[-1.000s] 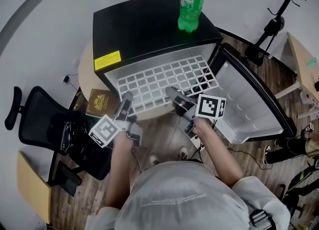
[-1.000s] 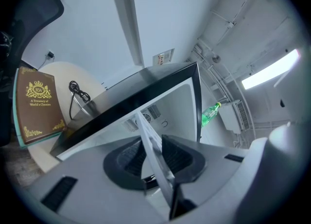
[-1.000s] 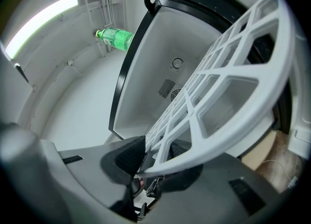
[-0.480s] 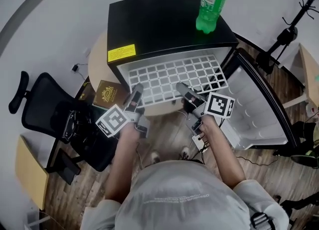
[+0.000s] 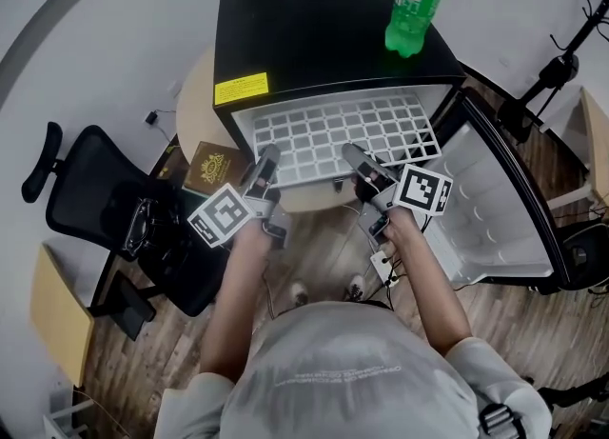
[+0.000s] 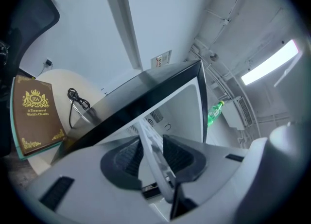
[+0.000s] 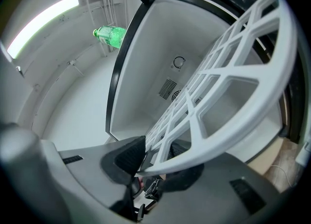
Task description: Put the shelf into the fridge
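**A:** How far along is it?

**B:** About halfway, I'd say. The white grid shelf (image 5: 338,132) lies flat in the mouth of the fridge (image 5: 314,28). Its far edge at 12 o'clock is under the black top, and its near edge sticks out at 6 o'clock toward the person.

**A:** Are both grippers on it?

**B:** Yes. The left gripper (image 5: 265,163) pinches the near edge at about 7 o'clock, with the rim standing thin between its pads (image 6: 127,157). The right gripper (image 5: 358,157) is clamped on the same edge at about 5 o'clock (its own view shows the grid running from the jaws into the cavity).

**A:** Anything in the way?

**B:** The door (image 5: 500,189) hangs wide open at 3 o'clock. A green bottle (image 5: 416,4) stands on top at 1 o'clock, well clear of the opening.

**A:** So what's left?

**B:** My guess is pushing the shelf fully home, then letting go. I can't make out whether it sits on side rails.
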`<state>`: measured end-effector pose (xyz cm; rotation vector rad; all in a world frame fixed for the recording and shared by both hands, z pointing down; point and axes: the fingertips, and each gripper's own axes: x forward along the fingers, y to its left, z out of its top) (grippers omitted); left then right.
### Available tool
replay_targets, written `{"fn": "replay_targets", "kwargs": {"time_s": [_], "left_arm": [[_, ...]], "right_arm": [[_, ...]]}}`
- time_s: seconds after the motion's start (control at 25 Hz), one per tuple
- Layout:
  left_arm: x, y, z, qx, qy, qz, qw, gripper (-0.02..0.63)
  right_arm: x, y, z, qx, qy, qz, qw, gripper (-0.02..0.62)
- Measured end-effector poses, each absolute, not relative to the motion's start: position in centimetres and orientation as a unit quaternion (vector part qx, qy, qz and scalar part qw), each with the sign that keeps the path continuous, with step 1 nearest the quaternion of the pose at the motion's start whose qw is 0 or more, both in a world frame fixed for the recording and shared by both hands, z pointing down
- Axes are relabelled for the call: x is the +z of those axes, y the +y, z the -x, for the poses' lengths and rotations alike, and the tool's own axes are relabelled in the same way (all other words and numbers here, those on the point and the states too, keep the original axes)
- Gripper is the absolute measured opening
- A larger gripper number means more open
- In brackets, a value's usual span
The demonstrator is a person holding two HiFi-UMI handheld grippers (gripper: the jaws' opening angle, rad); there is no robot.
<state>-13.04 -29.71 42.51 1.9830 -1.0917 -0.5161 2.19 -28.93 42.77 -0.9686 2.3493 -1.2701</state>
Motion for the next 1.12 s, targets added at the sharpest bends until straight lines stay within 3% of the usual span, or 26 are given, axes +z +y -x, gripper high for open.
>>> {"fn": "replay_targets", "kwargs": {"time_s": [0.56, 0.84, 1.12], "left_arm": [[43.4, -23.3, 12.6, -0.191, -0.414, -0.806, 0.377, 0.135], [43.1, -22.8, 11.2, -0.245, -0.368, -0.772, 0.456, 0.086], [43.5, -22.5, 10.1, -0.223, -0.372, -0.783, 0.446, 0.058]], "right_arm": [[43.0, -25.1, -4.4, -0.406, 0.844, 0.329, 0.124, 0.14], [42.9, -24.5, -5.0, -0.419, 0.842, 0.319, 0.122, 0.087], [42.9, -24.5, -4.9, -0.429, 0.836, 0.319, 0.123, 0.085]]}}
